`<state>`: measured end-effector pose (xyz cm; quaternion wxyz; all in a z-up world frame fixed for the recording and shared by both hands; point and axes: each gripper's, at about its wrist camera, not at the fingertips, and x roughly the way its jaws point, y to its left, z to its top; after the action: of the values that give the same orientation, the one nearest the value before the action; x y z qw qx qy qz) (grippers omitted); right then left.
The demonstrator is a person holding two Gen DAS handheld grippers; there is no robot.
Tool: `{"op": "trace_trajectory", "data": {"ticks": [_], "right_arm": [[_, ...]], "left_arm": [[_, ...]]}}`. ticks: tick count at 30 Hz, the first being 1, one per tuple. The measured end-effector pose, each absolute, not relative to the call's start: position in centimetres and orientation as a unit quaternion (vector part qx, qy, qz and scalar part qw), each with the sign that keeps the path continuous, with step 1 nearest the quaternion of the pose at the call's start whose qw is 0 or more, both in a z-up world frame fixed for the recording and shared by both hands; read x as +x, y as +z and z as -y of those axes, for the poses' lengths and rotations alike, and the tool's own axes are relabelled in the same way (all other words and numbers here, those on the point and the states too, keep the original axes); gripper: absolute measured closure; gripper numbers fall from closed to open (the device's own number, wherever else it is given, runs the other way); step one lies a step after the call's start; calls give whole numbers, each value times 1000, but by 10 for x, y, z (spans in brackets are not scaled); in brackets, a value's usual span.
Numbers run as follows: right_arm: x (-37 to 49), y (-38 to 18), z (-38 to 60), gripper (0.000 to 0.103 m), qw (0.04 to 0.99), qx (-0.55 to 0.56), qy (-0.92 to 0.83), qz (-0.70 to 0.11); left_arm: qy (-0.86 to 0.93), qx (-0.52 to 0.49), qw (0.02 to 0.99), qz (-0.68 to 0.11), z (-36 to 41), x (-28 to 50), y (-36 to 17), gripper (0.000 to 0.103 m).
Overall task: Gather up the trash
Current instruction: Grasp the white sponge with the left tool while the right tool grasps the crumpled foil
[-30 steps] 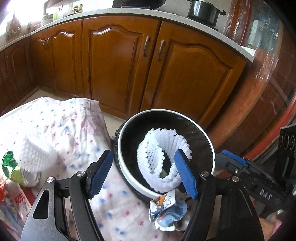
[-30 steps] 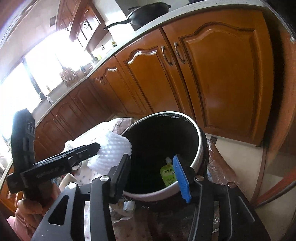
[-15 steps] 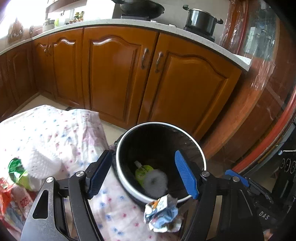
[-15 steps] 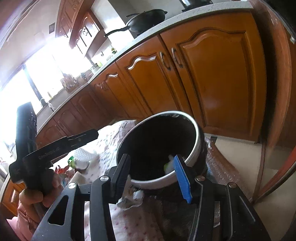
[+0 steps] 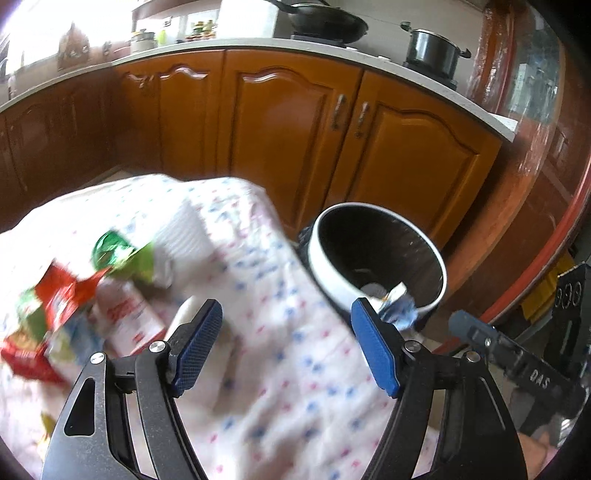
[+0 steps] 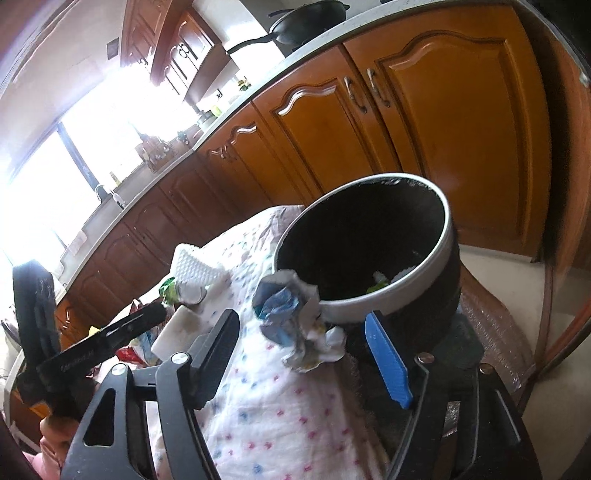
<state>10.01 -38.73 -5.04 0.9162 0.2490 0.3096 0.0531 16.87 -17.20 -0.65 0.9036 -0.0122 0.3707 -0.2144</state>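
The black trash bin (image 5: 325, 266) with a white rim stands against the edge of the cloth-covered table (image 5: 280, 398). A crumpled blue-and-white paper (image 6: 291, 314) lies on the cloth beside the bin's rim (image 6: 388, 299). My right gripper (image 6: 303, 328) is around this paper with its jaws opening, and the pads do not touch it. My left gripper (image 5: 286, 332) is open and holds nothing, over bare cloth. It points toward a blurred pile with a green wrapper (image 5: 118, 254), a red package (image 5: 55, 295) and a white foam net (image 5: 181, 236). A green pouch and white foam (image 6: 380, 282) lie inside the bin.
Brown wooden kitchen cabinets (image 5: 295, 140) run behind the table and bin, under a counter with a wok (image 5: 325, 22) and a pot (image 5: 432, 48). A white block (image 6: 173, 332) lies near the pile. Pale floor (image 6: 491, 280) shows to the right of the bin.
The white foam net that was between my left jaws over the bin has dropped into it. My left gripper then swung left toward the pile. My right jaws have widened around the crumpled paper.
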Motion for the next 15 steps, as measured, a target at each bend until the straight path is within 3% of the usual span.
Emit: {"op": "trace_trajectory", "data": {"ticks": [8,15], "right_arm": [[104,-53,364,20,924,214,47,-313],[110,-57,352,19,928,191,42,-316]], "left_arm": [[-177,-29,909,-376,127,149,-19,26],[-157,-51,903,-395,101,151,-34,24]]}}
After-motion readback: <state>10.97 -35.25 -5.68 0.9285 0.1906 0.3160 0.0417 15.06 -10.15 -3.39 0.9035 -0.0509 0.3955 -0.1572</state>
